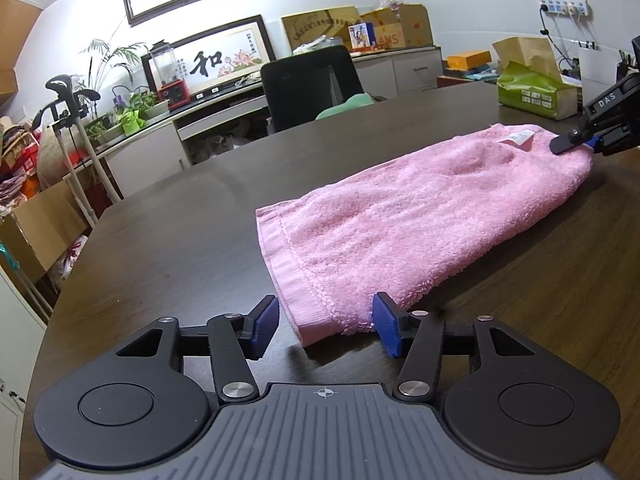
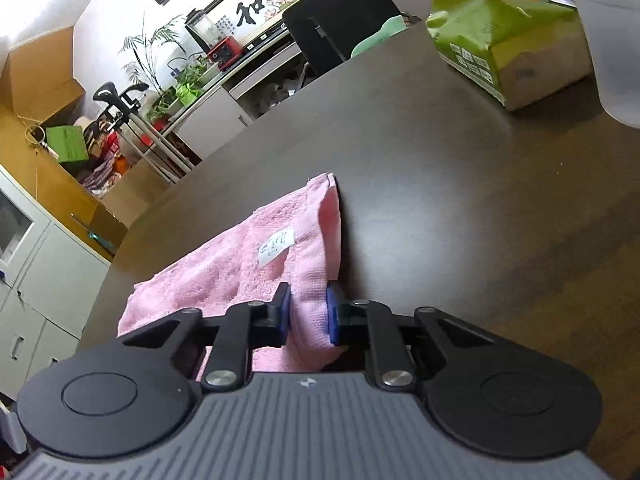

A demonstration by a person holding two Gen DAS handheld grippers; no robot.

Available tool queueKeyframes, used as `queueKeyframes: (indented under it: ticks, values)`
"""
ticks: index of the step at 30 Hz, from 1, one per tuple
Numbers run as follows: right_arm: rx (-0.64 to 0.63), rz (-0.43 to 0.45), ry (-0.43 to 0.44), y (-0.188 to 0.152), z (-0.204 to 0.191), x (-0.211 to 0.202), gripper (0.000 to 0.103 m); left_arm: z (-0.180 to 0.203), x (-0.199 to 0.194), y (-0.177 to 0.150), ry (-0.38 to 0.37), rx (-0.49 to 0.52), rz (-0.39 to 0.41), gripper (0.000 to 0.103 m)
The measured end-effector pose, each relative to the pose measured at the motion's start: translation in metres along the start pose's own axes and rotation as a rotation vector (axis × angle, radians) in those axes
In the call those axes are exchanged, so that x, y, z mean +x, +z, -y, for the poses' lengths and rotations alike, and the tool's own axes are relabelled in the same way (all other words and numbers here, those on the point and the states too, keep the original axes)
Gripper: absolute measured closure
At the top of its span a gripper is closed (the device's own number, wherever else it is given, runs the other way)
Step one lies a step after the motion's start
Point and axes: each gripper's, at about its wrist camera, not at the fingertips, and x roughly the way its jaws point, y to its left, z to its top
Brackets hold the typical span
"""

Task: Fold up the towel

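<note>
Lies flat as a pink towel point(image 1: 404, 216), already doubled into a long strip on the dark surface point(image 1: 168, 216), white label up near the far right end. Looks like the grasping step before the next fold: right gripper point(image 2: 307, 312) pinched tight on the far right corner, left gripper point(image 1: 325, 326) fingers point(image 1: 266, 328) standing half open either side of the near corner, pressing nothing. Calls next for closing the left, then lifting both ends together; both tilt downward, low over the surface.

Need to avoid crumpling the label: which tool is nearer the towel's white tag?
Right. The right tool grips the towel edge beside the white tag; the left tool straddles the opposite corner.
</note>
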Motion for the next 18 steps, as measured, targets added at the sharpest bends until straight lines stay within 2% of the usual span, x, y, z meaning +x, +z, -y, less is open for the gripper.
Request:
queueKeyframes:
  ticks: [3, 7, 13, 18]
  values:
    - [-0.060, 0.020, -0.059, -0.006, -0.014, -0.002, 0.092, -0.003, 0.002, 0.000, 0.002, -0.022, -0.008, 0.039]
    - [-0.077, 0.058, -0.052, -0.007, -0.025, -0.008, 0.093, -0.014, 0.003, 0.000, -0.028, -0.081, -0.026, 0.038]
    - [-0.021, 0.077, 0.077, 0.001, -0.037, -0.018, 0.093, -0.017, 0.003, -0.001, -0.037, -0.106, -0.031, 0.038]
    - [-0.036, 0.039, 0.206, 0.005, -0.083, -0.005, 0.093, -0.012, 0.002, -0.001, -0.020, -0.089, -0.023, 0.034]
